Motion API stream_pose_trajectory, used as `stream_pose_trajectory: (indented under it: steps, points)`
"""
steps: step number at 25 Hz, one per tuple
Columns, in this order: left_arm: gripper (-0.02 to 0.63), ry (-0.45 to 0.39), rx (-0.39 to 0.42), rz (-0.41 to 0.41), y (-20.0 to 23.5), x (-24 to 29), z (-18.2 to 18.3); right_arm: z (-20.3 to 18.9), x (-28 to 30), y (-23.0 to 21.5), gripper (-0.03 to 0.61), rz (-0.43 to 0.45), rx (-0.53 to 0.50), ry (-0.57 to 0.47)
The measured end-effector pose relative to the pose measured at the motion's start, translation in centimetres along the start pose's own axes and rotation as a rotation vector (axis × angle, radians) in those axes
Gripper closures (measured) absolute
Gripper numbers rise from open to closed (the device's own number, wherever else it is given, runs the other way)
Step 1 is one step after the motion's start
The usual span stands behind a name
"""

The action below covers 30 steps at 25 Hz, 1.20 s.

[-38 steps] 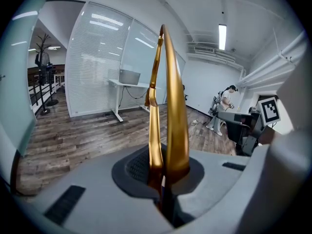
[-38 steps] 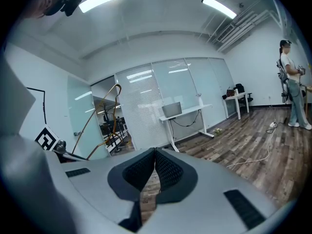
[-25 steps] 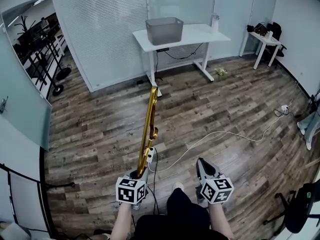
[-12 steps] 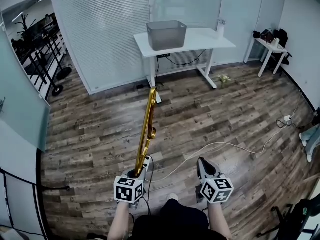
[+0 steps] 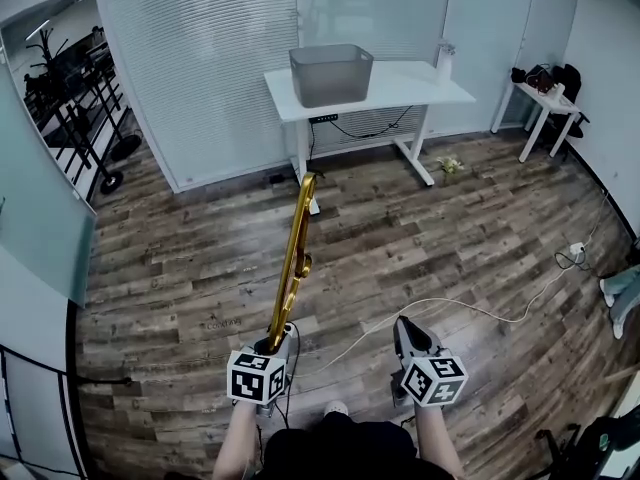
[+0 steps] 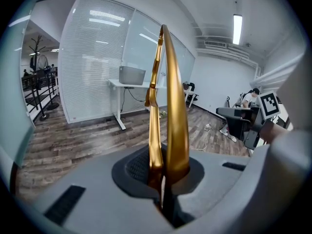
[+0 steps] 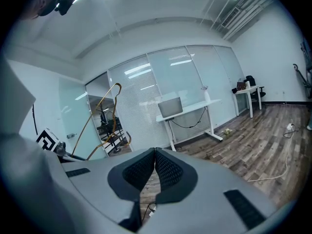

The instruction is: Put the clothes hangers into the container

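The left gripper squeezes tight on a gold hanger that sticks up and forward. Far ahead, the grey container sits on a white table. The right gripper is pinched closed — nothing in it.

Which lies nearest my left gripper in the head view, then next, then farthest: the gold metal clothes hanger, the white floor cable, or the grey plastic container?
1. Gold metal clothes hanger: clamped in the left gripper, pointing ahead.
2. White cable: on the floor, to the right.
3. Grey plastic container: on the white desk, far ahead.
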<state>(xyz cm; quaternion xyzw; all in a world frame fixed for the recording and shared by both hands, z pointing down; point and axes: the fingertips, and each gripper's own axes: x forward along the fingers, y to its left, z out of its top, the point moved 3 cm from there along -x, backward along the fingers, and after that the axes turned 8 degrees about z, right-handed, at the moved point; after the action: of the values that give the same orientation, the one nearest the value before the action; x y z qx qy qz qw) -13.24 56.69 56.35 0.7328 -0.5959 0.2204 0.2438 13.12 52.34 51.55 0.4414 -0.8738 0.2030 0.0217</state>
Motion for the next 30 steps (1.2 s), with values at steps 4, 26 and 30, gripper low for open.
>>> stream_pose_trajectory:
  steps: [4, 26, 30]
  points:
    - [0.584, -0.004, -0.007, 0.010, 0.0, 1.1, 0.4, 0.3, 0.9, -1.0, 0.551, 0.009, 0.002, 0.001]
    - [0.584, 0.015, -0.015, 0.004, -0.6, 3.7, 2.0, 0.5, 0.5, -4.3, 0.551, -0.035, 0.064, -0.015]
    - [0.584, 0.016, -0.007, 0.002, -0.3, 5.4, 3.2, 1.4, 1.9, -5.4, 0.551, -0.039, 0.060, -0.018]
